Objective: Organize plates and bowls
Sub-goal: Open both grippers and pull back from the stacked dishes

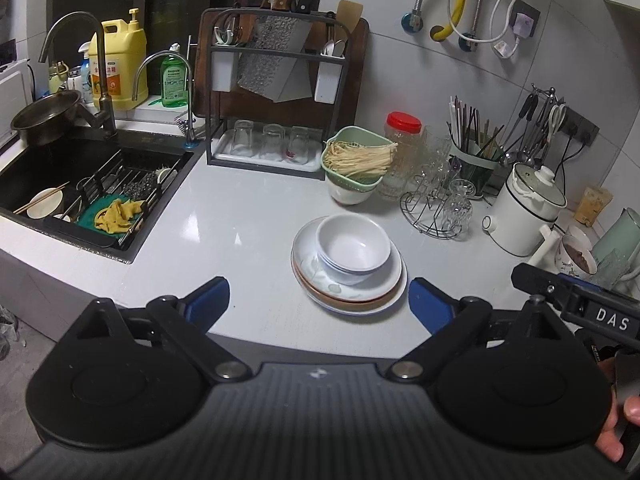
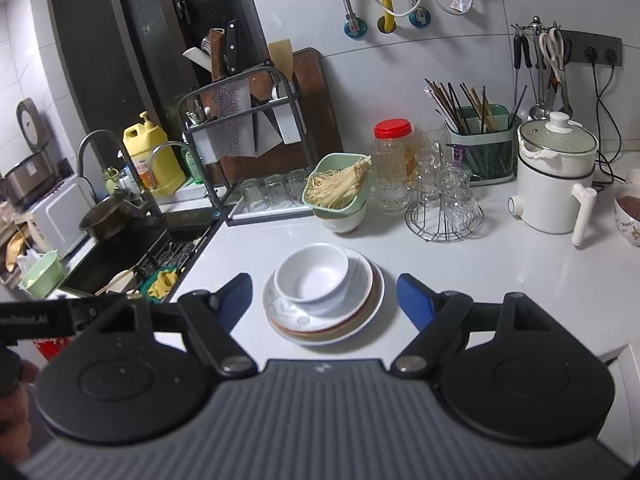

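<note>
A stack of plates (image 1: 310, 258) (image 2: 362, 280) sits on the white counter (image 1: 240, 216) (image 2: 500, 272), white ones with a brown-rimmed one between them. Nested white bowls (image 1: 354, 246) (image 2: 312, 276) stand upright on the top plate. My left gripper (image 1: 318, 300) is open, its blue pads spread wide just in front of the stack, touching nothing. My right gripper (image 2: 326, 298) is open too, with the stack lying beyond and between its fingers and the pads apart from it. Neither gripper holds anything.
A black sink (image 1: 80, 168) with a rack, a yellow cloth and a bowl with chopsticks lies to the left. Behind the stack are a green colander of noodles (image 1: 354, 158) on a bowl, a rack with glasses (image 1: 266, 144), a wire glass stand (image 1: 438, 210) and a white pot (image 1: 528, 208).
</note>
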`<state>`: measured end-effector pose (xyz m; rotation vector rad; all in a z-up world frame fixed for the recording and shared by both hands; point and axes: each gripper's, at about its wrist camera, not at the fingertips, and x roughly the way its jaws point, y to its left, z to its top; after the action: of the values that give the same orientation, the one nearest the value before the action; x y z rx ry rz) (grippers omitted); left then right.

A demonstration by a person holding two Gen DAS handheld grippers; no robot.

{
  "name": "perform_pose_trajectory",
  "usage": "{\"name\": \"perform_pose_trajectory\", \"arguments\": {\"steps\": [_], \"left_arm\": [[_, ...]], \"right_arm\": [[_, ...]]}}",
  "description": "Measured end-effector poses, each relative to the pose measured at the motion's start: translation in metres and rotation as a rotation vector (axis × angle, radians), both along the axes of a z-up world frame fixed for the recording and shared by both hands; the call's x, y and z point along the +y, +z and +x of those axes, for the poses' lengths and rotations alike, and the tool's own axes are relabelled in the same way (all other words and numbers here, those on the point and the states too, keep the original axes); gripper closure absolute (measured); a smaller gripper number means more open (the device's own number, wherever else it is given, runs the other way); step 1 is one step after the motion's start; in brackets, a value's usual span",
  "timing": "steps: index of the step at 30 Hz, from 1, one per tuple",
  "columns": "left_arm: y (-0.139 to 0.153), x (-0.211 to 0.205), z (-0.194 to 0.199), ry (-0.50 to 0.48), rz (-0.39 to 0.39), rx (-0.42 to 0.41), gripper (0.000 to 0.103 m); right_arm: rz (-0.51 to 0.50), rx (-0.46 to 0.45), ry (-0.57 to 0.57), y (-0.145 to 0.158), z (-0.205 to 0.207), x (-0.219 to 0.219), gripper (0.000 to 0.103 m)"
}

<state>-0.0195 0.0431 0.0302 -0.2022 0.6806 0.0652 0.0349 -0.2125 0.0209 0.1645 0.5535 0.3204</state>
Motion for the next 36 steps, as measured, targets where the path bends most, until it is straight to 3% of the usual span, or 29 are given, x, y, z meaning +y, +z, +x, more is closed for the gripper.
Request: {"name": "perform_pose_trajectory", "arguments": {"steps": [5,8,12,36], "left_arm": [[-0.003,-0.008,-0.016,0.007,0.023,0.003,0.004],[-0.006,-0.010,-0.023,-0.011,0.038,0.002,0.004],[-0.007,-0.012,-0.029,0.015,0.141,-0.009,0.004],[-0.035,0.006,-0.076,-0.025,0.092,-0.015,0.004]], "right_arm": [[0.004,0.008,-0.014,-0.004,-0.015,-0.001,0.022],[-0.022,-0.025,-0.021,-0.007,-0.024,0.001,0.017],[-0.055,-0.021,-0.026,-0.014,-0.032,0.006,0.017],[-0.071,-0.017,-0.074,-0.033,-0.087,0.026,0.017]]}}
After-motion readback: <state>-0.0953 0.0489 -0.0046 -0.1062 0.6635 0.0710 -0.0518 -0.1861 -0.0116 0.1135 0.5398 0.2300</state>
